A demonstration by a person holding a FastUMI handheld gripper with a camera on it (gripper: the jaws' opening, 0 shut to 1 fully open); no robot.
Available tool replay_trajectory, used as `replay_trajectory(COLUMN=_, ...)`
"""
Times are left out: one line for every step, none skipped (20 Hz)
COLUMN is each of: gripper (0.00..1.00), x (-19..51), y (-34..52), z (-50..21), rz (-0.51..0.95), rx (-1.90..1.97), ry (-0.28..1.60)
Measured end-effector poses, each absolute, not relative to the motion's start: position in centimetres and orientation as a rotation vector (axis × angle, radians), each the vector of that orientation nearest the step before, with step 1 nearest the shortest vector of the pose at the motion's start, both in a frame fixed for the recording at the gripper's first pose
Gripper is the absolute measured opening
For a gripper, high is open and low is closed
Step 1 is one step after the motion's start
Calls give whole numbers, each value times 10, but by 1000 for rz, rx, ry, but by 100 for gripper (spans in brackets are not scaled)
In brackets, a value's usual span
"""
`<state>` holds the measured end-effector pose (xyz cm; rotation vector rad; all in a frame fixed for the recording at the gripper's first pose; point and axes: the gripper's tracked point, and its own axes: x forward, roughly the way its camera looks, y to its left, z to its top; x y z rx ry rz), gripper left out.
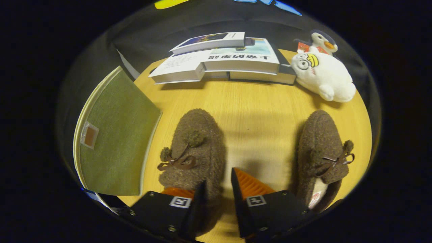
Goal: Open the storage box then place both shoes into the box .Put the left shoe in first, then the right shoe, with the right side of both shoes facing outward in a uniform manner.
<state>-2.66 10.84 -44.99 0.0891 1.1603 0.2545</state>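
Brown fuzzy left shoe (195,152) has its side between the gripper (218,184) fingers, which stand apart; right shoe (322,152) beside

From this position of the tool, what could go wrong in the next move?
1. The tool is open around the outer side wall of the left shoe; closing on soft fleece may slip or crush it.
2. The green box lid stands close beside that shoe, so lifting could knock it.
3. The right shoe lies near the table edge.

Upside-down Chinese title, not legible, on book (241,60) spine; square coded markers on the parted jaws
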Motion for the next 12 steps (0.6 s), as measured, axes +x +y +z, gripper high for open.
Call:
replay_trajectory(gripper=18, x=-25, y=107, z=-449, rz=244, rx=66, ry=1162)
replay_trajectory(gripper=11, x=-27, y=105, z=-446, rz=233, rx=59, ry=1169)
replay_trajectory(gripper=6, x=-25, y=107, z=-442, rz=222, rx=70, ry=1164)
replay_trajectory(gripper=6, x=-25, y=108, z=-440, rz=214, rx=71, ry=1166)
replay_trajectory(gripper=6, x=-25, y=107, z=-435, rz=204, rx=74, ry=1169)
replay_trajectory(gripper=6, x=-27, y=110, z=-429, rz=205, rx=83, ry=1169)
replay_trajectory(gripper=6, x=-27, y=113, z=-421, rz=212, rx=91, ry=1169)
replay_trajectory(gripper=6, x=-29, y=114, z=-413, rz=217, rx=95, ry=1168)
replay_trajectory(gripper=6, x=-29, y=115, z=-403, rz=220, rx=95, ry=1167)
replay_trajectory(gripper=6, x=-30, y=117, z=-392, rz=223, rx=100, ry=1164)
replay_trajectory(gripper=6, x=-30, y=120, z=-379, rz=227, rx=111, ry=1158)
replay_trajectory(gripper=6, x=-28, y=123, z=-365, rz=233, rx=127, ry=1150)
